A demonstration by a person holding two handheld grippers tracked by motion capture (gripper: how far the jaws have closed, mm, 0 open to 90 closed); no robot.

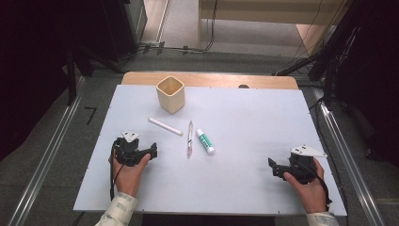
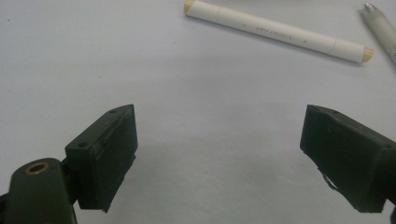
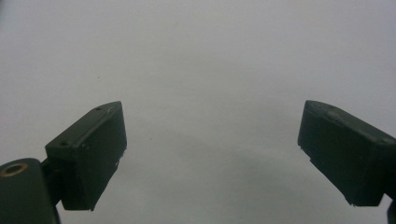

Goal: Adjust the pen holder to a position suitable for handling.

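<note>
A cream square cup point(image 1: 170, 93) stands upright at the back of the white table point(image 1: 254, 122). In front of it lie a white marker point(image 1: 165, 126), a slim pen point(image 1: 189, 138) and a white tube with green print point(image 1: 205, 141). My left gripper point(image 1: 149, 151) rests low at the near left, open and empty, a short way short of the marker point(image 2: 275, 30); the pen's tip point(image 2: 380, 25) shows at the upper right of the left gripper view. My right gripper point(image 1: 274, 168) sits at the near right, open, with bare table point(image 3: 205, 79) between its jaws point(image 3: 212, 154).
A wooden strip point(image 1: 211, 79) edges the table's far side. Metal rails point(image 1: 44, 160) run along the floor on both sides. Dark equipment and cables point(image 1: 329, 61) stand at the back right.
</note>
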